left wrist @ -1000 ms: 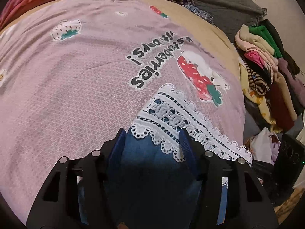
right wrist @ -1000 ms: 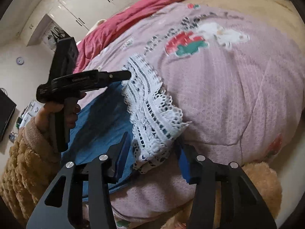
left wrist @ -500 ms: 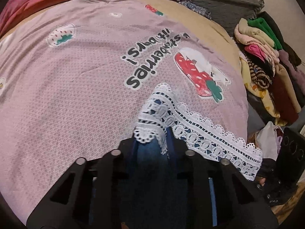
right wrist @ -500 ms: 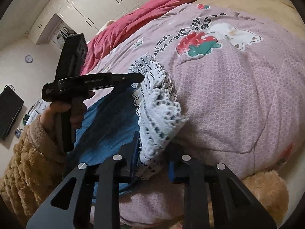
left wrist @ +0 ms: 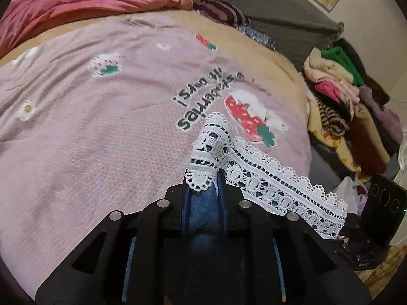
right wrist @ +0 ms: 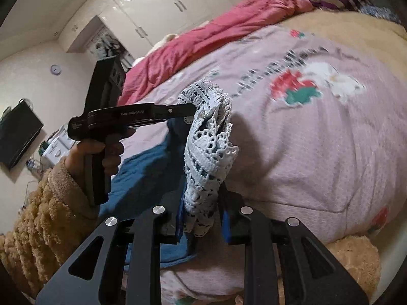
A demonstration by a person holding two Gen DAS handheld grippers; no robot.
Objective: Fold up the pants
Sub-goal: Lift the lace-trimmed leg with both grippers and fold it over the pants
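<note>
While my left gripper (left wrist: pixel 202 185) is closing on the blue denim pants (left wrist: pixel 203 203) with white lace hem (left wrist: pixel 267 175), my right gripper (right wrist: pixel 201 213) pinches that hem's other end; the lace hangs bunched between both tools above the pink strawberry-print bedspread (left wrist: pixel 89 132).

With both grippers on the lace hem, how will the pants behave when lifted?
Likely floppy: the lace hem already bunches and droops between the left gripper and the right gripper. The blue denim probably trails off the pink bedspread. The open lace may snag.
</note>
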